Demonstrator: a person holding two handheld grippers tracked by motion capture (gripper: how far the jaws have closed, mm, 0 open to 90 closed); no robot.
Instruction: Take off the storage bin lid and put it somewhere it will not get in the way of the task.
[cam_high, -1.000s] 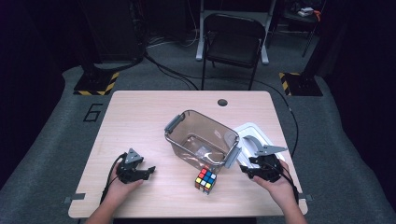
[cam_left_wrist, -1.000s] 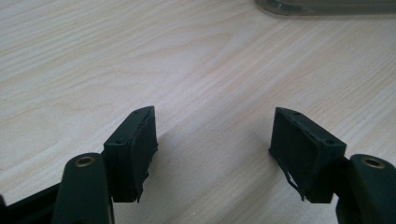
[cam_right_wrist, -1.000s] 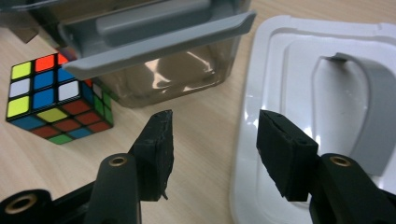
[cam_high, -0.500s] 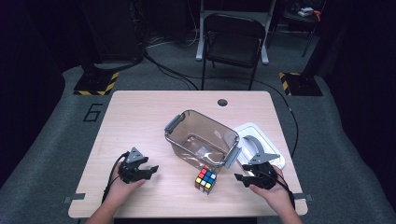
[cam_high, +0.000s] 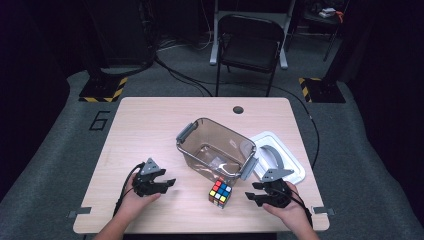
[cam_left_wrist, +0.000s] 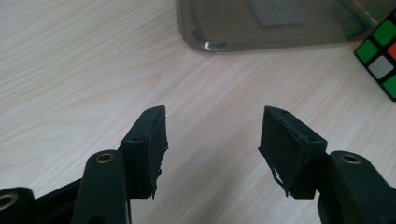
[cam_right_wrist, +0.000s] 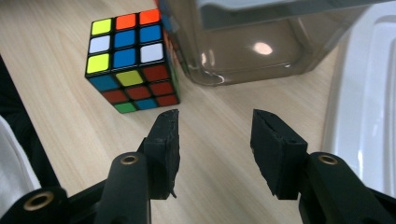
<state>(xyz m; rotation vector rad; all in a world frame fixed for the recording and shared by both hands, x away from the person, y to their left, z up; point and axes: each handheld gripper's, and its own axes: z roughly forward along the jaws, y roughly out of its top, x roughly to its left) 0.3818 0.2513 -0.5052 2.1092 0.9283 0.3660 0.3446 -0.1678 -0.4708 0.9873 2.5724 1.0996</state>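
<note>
High view: a person's forearms are coming in from six o'clock over a pale wooden table (cam_high: 150, 125). The left gripper (cam_high: 167, 183) is hovering at about seven o'clock on the tabletop, its jaws pointing toward three o'clock. The right gripper (cam_high: 251, 196) is sitting at about five o'clock, its jaws pointing toward nine o'clock, at the puzzle cube (cam_high: 220, 192). The cube is lying between the two grippers, nearer the right one, touching neither. Just beyond it, toward twelve o'clock, a clear brown-tinted bin (cam_high: 216, 148) with grey handles is standing at the table's middle. A white lid (cam_high: 292, 165) is lying flat at the bin's three o'clock side. On the dark floor at nine o'clock of the table, a painted "6" (cam_high: 101, 120) is readable.

Left gripper view: the jaws are standing apart with bare wood between them, grasping nothing; they have just been closing. The bin's rounded corner is showing at twelve o'clock, the cube's edge (cam_left_wrist: 380, 60) at two o'clock.

Right gripper view: the jaws are released, nothing between them, and have just been closing a little. The cube (cam_right_wrist: 130, 60), its squares yellow, orange, blue, white and red, is resting on the table at eleven o'clock, just beside the bin's wall (cam_right_wrist: 252, 51). The lid (cam_right_wrist: 364, 116) is running along three o'clock. No brand or label is legible on the cube, bin or lid.
</note>
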